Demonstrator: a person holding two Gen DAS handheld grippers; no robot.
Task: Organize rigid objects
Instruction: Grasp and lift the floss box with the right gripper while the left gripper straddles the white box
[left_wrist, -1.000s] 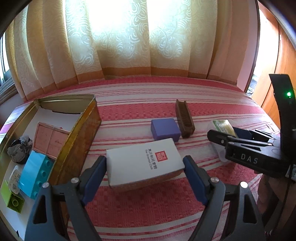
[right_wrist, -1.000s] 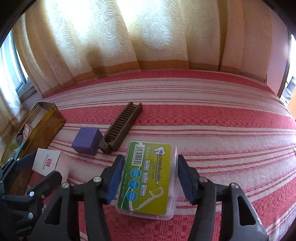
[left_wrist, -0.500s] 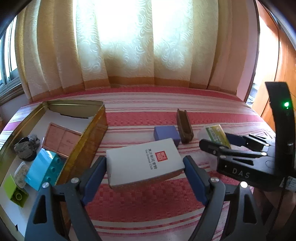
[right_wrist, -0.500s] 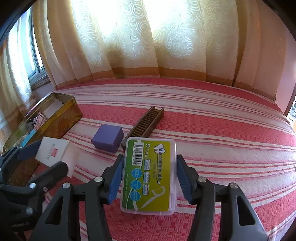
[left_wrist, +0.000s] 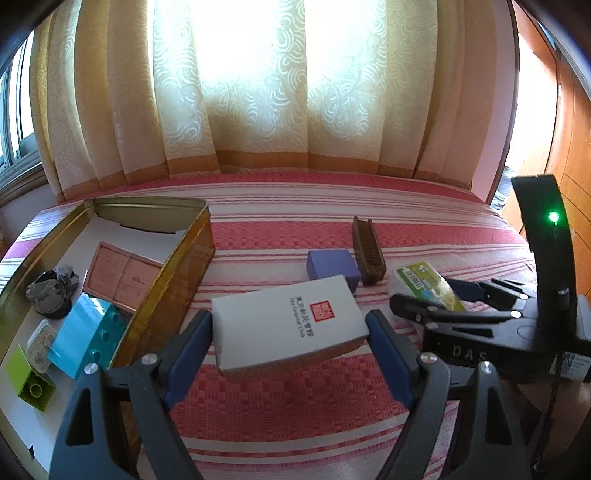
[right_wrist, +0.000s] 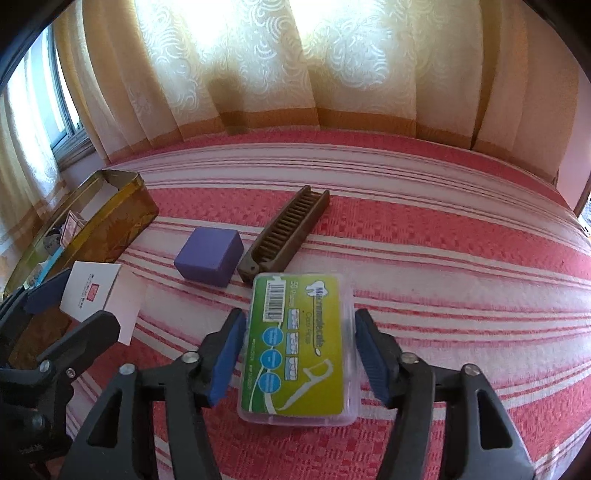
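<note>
Your left gripper (left_wrist: 290, 332) clamps a white rectangular cardboard box with a red seal mark (left_wrist: 288, 328) between its blue pads, holding it above the red-and-white striped cloth (left_wrist: 277, 402). To its left stands an open gold metal tin (left_wrist: 173, 258). Inside the tin lie a pink flat box (left_wrist: 120, 275), a teal toy brick (left_wrist: 86, 338), a lime green toy brick (left_wrist: 29, 380), a grey crumpled lump (left_wrist: 51, 291) and a small white item (left_wrist: 38, 345).

Your right gripper (right_wrist: 299, 354) is closed on a clear plastic floss-pick case with a green label (right_wrist: 299, 347), lifted just off the cloth. Beyond it, resting on the cloth, a purple cube (right_wrist: 208, 256) sits just beside a brown folding comb (right_wrist: 284, 232). Cream curtains (right_wrist: 295, 66) hang behind.
</note>
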